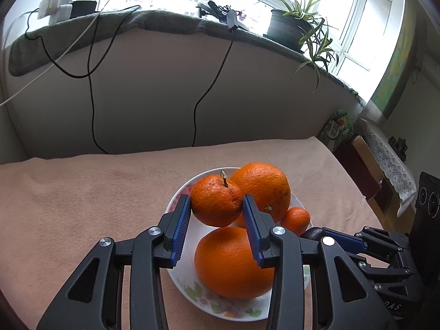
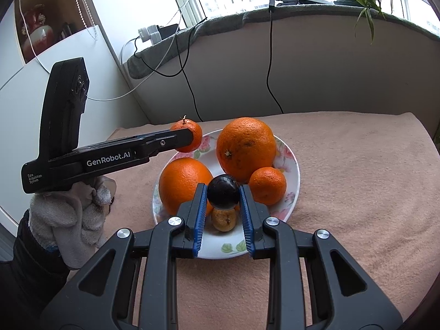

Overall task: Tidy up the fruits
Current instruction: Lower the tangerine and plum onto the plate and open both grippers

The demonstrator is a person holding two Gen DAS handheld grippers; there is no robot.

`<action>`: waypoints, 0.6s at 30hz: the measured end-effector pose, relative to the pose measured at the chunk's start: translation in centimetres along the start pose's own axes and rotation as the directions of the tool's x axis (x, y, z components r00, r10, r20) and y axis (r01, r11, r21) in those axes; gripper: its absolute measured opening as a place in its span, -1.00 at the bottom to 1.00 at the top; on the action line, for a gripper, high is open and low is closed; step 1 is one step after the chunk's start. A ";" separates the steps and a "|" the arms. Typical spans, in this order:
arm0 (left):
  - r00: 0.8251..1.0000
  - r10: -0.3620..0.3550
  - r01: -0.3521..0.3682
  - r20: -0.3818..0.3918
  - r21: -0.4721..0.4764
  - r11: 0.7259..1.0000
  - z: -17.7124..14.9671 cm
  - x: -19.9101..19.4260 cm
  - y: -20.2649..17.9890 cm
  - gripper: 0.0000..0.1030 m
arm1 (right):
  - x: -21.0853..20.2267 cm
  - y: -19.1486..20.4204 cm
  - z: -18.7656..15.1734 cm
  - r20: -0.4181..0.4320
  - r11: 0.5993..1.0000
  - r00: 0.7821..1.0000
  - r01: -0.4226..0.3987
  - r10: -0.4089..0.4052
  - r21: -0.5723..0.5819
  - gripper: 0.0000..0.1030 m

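A white floral plate (image 2: pixel 291 162) holds two big oranges (image 2: pixel 246 148) (image 2: pixel 184 184), a small mandarin (image 2: pixel 267 185) and a small yellowish fruit (image 2: pixel 224 220). My left gripper (image 1: pixel 216 206) is shut on a stemmed mandarin (image 1: pixel 216 203) and holds it above the plate's far left rim; it also shows in the right wrist view (image 2: pixel 192 137). My right gripper (image 2: pixel 222 195) is shut on a dark plum (image 2: pixel 222 191) and holds it just above the plate's front. In the left wrist view the plate (image 1: pixel 189 286) shows both oranges (image 1: pixel 261 187) (image 1: pixel 231 261).
The plate sits on a table under a pink cloth (image 2: pixel 357 192). A wall with hanging cables (image 2: pixel 271 55) and a windowsill with a potted plant (image 1: pixel 288 24) lie behind. Boxes and a lace-covered stand (image 1: pixel 385 154) are off the table's right edge.
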State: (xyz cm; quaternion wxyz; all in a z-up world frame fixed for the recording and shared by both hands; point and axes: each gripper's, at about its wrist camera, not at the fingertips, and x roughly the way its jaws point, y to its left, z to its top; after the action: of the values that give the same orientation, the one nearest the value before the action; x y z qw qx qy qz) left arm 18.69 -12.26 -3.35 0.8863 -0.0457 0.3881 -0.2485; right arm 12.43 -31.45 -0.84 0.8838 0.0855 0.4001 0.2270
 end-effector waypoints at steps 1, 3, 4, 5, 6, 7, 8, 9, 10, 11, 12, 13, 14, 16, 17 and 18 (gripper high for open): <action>1.000 0.000 0.000 0.000 0.001 1.000 0.0 0.0 0.0 -0.27 | 0.0 0.0 0.0 -0.001 1.000 1.000 0.000 0.000 -0.001 -0.51; 1.000 -0.002 0.002 -0.002 0.003 1.000 0.1 0.1 -0.1 -0.27 | 0.1 0.1 0.1 -0.002 1.000 1.000 0.000 0.000 -0.003 -0.51; 1.000 -0.002 0.002 0.000 0.004 1.000 0.2 0.2 -0.2 -0.27 | 0.1 0.1 0.1 -0.002 1.000 1.000 0.001 -0.001 -0.002 -0.51; 1.000 -0.004 0.004 0.003 0.004 1.000 0.2 0.1 -0.2 -0.27 | 0.1 0.1 0.1 -0.002 1.000 1.000 0.001 -0.001 -0.003 -0.51; 1.000 -0.006 0.006 0.005 0.005 1.000 0.3 0.1 -0.3 -0.27 | 0.1 0.1 0.1 -0.003 1.000 1.000 0.001 -0.001 -0.003 -0.51; 1.000 -0.006 0.006 0.008 0.008 1.000 0.4 0.0 -0.3 -0.28 | 0.1 0.1 0.1 -0.003 1.000 1.000 0.002 -0.002 -0.003 -0.51; 1.000 -0.005 0.005 0.010 0.010 1.000 0.4 -0.1 -0.4 -0.27 | 0.1 0.1 0.1 -0.004 1.000 1.000 0.003 -0.003 -0.003 -0.51; 1.000 -0.005 0.005 0.012 0.012 1.000 0.4 -0.1 -0.4 -0.27 | 0.2 0.1 0.1 -0.004 1.000 1.000 0.003 -0.003 -0.003 -0.51; 1.000 -0.006 0.006 0.013 0.013 1.000 0.4 -0.2 -0.5 -0.27 | 0.1 0.2 0.1 -0.001 1.000 1.000 0.004 -0.004 -0.003 -0.51; 1.000 -0.006 0.005 0.014 0.014 1.000 0.4 -0.2 -0.5 -0.27 | 0.1 0.2 0.1 0.001 1.000 1.000 0.004 -0.004 -0.004 -0.51; 1.000 -0.005 0.004 0.015 0.014 1.000 0.4 -0.3 -0.5 -0.27 | 0.1 0.2 0.1 0.000 1.000 1.000 0.001 -0.001 -0.004 -0.51; 1.000 -0.003 0.003 0.015 0.013 1.000 0.4 -0.3 -0.5 -0.27 | 0.1 0.2 0.0 0.000 1.000 1.000 -0.002 0.002 -0.004 -0.51; 1.000 -0.004 0.004 0.015 0.013 1.000 0.4 -0.3 -0.5 -0.27 | 0.1 0.3 0.0 0.000 1.000 1.000 -0.002 0.002 -0.006 -0.51; 1.000 -0.002 0.002 0.017 0.013 1.000 0.3 -0.4 -0.4 -0.27 | 0.1 0.4 0.0 0.000 1.000 1.000 0.001 -0.002 -0.010 -0.50; 1.000 -0.002 0.002 0.017 0.013 1.000 0.3 -0.5 -0.4 -0.27 | 0.1 0.4 0.0 -0.002 1.000 1.000 0.002 -0.002 -0.012 -0.48; 1.000 -0.001 0.001 0.018 0.013 1.000 0.3 -0.5 -0.4 -0.27 | 0.1 0.5 0.0 -0.002 1.000 1.000 0.003 -0.003 -0.014 -0.41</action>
State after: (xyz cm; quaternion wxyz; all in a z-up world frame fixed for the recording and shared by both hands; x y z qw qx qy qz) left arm 18.45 -12.42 -2.71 0.8898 -0.0425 0.3786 -0.2512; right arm 12.31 -30.97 -0.78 0.8843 0.0785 0.3994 0.2285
